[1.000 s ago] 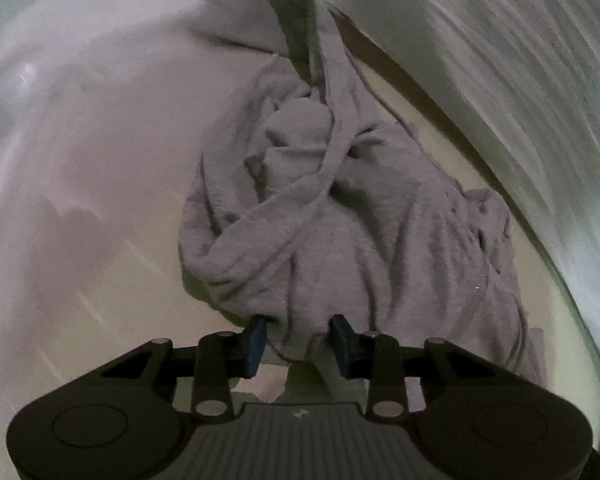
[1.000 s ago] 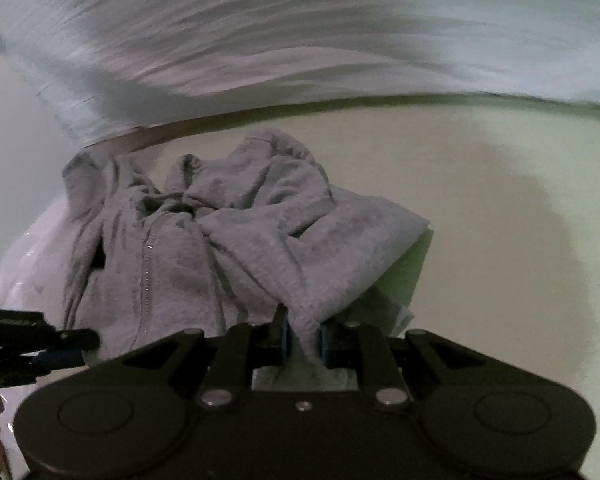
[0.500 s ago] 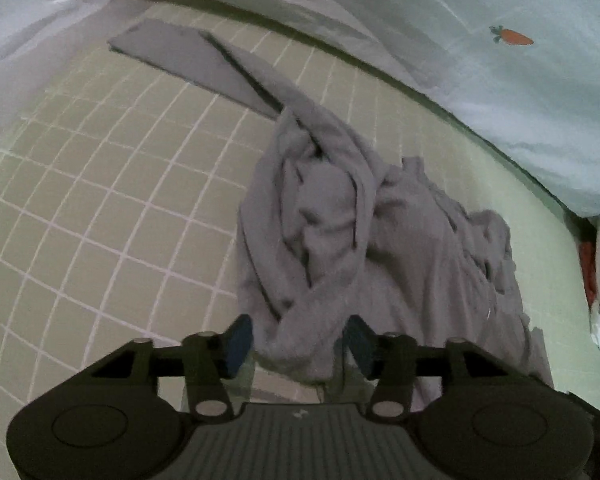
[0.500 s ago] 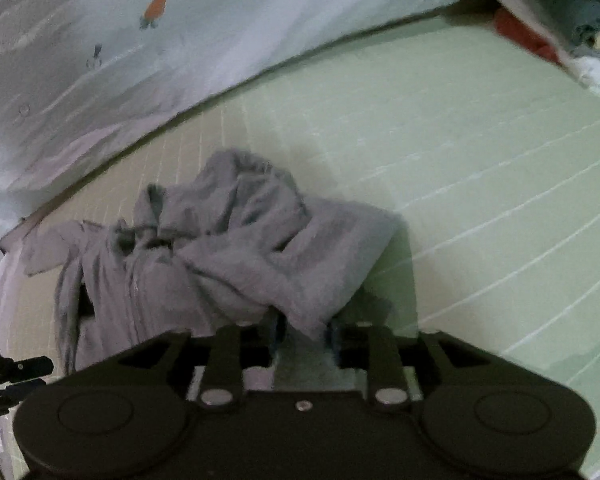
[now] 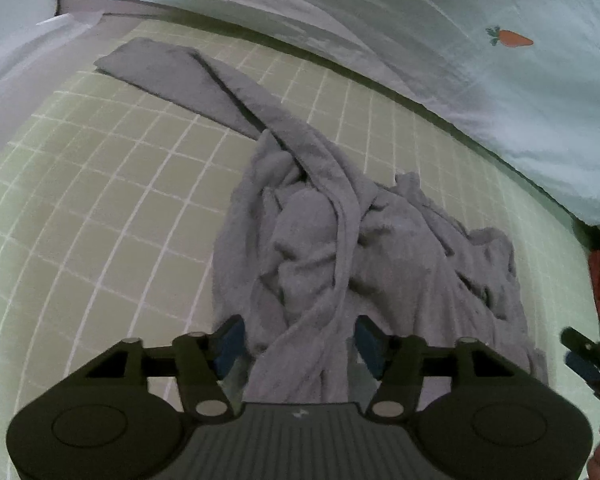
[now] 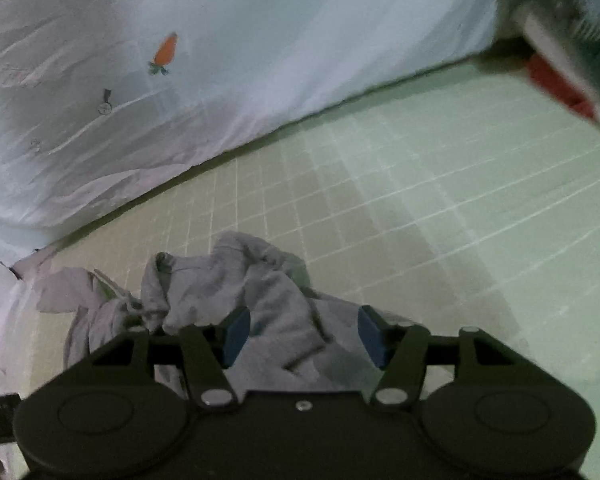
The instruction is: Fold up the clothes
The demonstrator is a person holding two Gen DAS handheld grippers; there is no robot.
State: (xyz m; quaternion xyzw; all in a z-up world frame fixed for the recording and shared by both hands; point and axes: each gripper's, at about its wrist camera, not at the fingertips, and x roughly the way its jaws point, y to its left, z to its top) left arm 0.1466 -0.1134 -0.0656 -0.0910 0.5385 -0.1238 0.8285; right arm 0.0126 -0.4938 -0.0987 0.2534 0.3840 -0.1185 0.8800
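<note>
Left gripper (image 5: 298, 344) jaws opening, grey fabric between the blue pads, not pinched. Right gripper (image 6: 302, 334) also opening over a loose fold. Grey hoodie (image 5: 340, 240) lies crumpled on the green checked mat (image 5: 100, 200), one sleeve stretched toward the mat's far-left corner.
</note>
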